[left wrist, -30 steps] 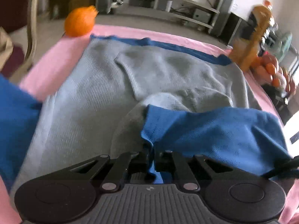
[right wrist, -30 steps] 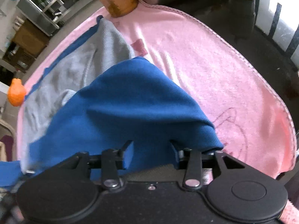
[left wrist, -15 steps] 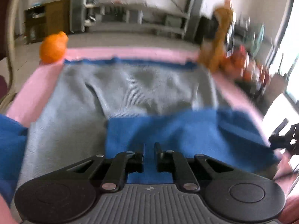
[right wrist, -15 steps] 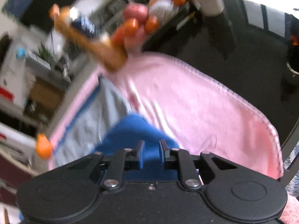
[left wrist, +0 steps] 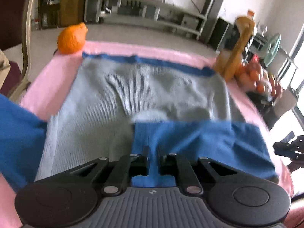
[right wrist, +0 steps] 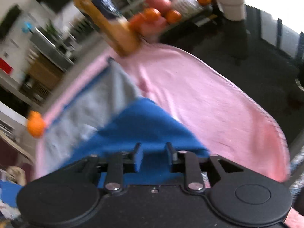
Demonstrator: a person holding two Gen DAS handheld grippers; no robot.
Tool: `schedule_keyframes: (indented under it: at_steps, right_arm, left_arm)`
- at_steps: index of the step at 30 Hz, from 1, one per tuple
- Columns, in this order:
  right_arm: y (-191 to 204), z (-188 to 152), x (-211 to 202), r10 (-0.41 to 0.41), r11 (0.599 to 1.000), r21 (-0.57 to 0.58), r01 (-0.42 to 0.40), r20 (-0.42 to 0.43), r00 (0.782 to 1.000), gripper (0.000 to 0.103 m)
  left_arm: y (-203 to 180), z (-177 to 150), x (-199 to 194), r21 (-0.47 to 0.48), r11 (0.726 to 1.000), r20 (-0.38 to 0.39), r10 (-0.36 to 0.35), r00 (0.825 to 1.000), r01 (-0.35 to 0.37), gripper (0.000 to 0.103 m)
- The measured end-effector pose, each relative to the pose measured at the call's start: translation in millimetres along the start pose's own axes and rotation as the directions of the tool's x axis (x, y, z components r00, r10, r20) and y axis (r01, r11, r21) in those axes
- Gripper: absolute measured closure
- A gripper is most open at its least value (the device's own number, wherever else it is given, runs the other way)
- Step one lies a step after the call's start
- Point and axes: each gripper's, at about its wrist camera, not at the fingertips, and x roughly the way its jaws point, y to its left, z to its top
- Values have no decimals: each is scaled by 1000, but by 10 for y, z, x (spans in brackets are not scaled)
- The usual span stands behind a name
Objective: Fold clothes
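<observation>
Lying flat on a pink towel-like cloth (left wrist: 57, 70) spread over the dark desk (right wrist: 247, 60), a grey ribbed knit garment w/ blue lining (left wrist: 152, 87) has its blue-trimmed far edge running side to side across the left wrist view, between a small orange fruit (left wrist: 71, 39) at the far-left corner and an orange drink bottle (left wrist: 237, 47) at the far right. Its near blue flap is folded over the grey, the fold line also running left to right. Left tool (left wrist: 153, 156) is nearly closed, blue fabric pinched between its tips. Right tool (right wrist: 153, 154) is closing w/ blue fabric in the gap; the frame is blurred, so contact of its pads w/ the cloth cannot be told. Piled fruit (right wrist: 165, 13) sits behind the bottle.
</observation>
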Motion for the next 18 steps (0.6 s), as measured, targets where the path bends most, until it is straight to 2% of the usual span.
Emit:
schedule_keyframes:
  at_steps: [1,4,6,7,9,10,11,15,18]
  right_arm:
    - [66,48,40,27,1000,2,-27,9,1000,90]
    - [253,221,256,81,997,14,-81,10,997,90]
    - [300,298,473,83,996,36,-82,-10,997,90]
    - [299,327,581,57,997,50,-56,-23,998,90]
    - [236,341,775,-44,997,62,47,-58,997,92]
    - [193,337,876,-100,993,62,105,-89,991,103]
    - [141,316,945,-123,989,63,131,-114,986,103]
    - [218,235,861,-142,989,22,145,-87,986,103]
    - [269,131,568,-75,996,52,76,-35,997,94]
  left_arm:
    - [-18,47,53,7,1000,12,12,1000,-12,94]
    - [22,85,306,-11,999,-22,37,999,-37,94]
    - [56,105,480,-25,998,-50,52,997,-53,95]
    - [87,100,541,-33,998,-66,54,996,-56,93]
    - [164,78,640,-49,997,-101,54,993,-59,91]
    - [172,90,656,-51,997,-114,56,992,-62,91]
    - [158,105,655,-43,997,-122,61,991,-67,91]
    - [139,90,513,-38,994,-116,94,989,-99,94]
    - [112,100,167,-3,993,-74,116,991,-116,93]
